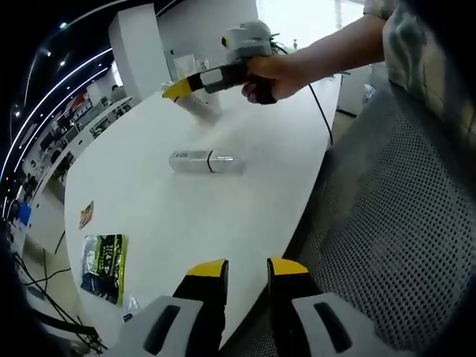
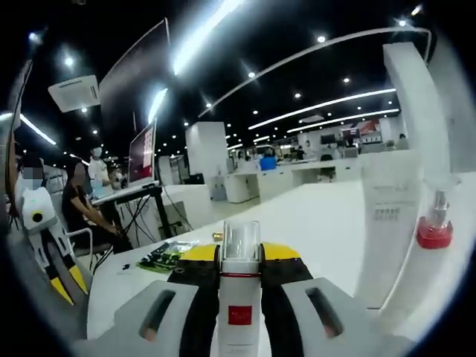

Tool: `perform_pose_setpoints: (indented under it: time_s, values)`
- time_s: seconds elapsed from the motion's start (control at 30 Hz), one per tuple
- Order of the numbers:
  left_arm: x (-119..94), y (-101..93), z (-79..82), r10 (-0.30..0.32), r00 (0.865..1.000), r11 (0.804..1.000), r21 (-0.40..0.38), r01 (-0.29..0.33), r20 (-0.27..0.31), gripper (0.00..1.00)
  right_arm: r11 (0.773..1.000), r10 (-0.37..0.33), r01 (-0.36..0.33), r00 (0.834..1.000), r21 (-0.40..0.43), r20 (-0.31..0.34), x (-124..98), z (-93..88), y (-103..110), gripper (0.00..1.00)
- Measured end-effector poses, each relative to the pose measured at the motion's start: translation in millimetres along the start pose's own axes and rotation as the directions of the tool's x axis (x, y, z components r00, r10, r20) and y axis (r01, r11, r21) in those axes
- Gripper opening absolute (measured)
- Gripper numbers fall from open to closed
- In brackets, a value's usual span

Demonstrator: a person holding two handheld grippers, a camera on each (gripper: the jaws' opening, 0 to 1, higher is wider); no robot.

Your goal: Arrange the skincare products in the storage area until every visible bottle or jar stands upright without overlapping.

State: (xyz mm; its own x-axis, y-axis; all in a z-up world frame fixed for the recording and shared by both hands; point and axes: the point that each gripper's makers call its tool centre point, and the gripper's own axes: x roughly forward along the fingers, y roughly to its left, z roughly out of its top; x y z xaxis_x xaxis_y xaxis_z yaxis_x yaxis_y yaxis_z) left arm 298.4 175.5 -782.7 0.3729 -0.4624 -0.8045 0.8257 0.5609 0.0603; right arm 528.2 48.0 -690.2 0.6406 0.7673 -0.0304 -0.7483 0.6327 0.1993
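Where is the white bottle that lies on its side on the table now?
In the left gripper view, the white bottle lies near the middle of the white table, below the right gripper.

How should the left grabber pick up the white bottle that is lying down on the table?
Grip the white bottle across its white body, not the clear cap end. It lies flat on the white table, long side running crosswise in the left gripper view. The left gripper, jaws apart, would best come from above, one jaw on each long side, probably near the middle so it tips up evenly.
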Motion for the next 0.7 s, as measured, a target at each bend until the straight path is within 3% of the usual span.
perform_pose_setpoints:
  time_s: [0.13, 0.27, 0.3, 0.4, 0.43, 0.5, 0.57, 0.7]
  values:
    - [-0.2, 0.7, 2.2, -0.012, 1.000, 1.000, -0.028, 0.012, 0.014, 0.21, 0.994, 0.077, -0.081, 0.996, 0.074, 0.052, -0.2, 14.4, 22.3, 0.18]
    - [-6.7, 6.7, 23.6, -0.030, 0.990, 0.982, -0.180, 0.055, 0.139, 0.23, 0.978, 0.161, -0.172, 0.982, 0.120, 0.096, -1.2, 33.1, 64.1, 0.18]
    - [-10.4, 9.9, 32.0, -0.027, 0.982, 0.970, -0.231, 0.070, 0.187, 0.23, 0.969, 0.211, -0.223, 0.971, 0.106, 0.116, -2.1, 38.9, 83.7, 0.18]
    - [-17.2, 11.2, 45.6, -0.048, 0.962, 0.944, -0.303, 0.132, 0.269, 0.27, 0.954, 0.266, -0.279, 0.956, 0.108, 0.120, -3.1, 43.9, 118.0, 0.18]
    - [-19.2, 7.3, 48.2, -0.077, 0.957, 0.917, -0.356, 0.178, 0.280, 0.29, 0.949, 0.291, -0.301, 0.950, 0.088, 0.113, -4.0, 43.9, 130.4, 0.18]
    - [-20.7, 13.5, 53.0, -0.039, 0.955, 0.915, -0.373, 0.153, 0.295, 0.30, 0.946, 0.301, -0.312, 0.947, 0.091, 0.112, -5.2, 45.0, 142.6, 0.18]
    - [-22.2, 10.0, 69.7, -0.021, 0.934, 0.875, -0.445, 0.190, 0.357, 0.33, 0.942, 0.312, -0.323, 0.943, 0.093, 0.117, -8.1, 47.0, 156.1, 0.18]
    - [-21.1, 8.7, 93.7, 0.038, 0.906, 0.814, -0.539, 0.217, 0.422, 0.37, 0.942, 0.301, -0.313, 0.947, 0.118, 0.110, -12.2, 49.2, 166.6, 0.18]
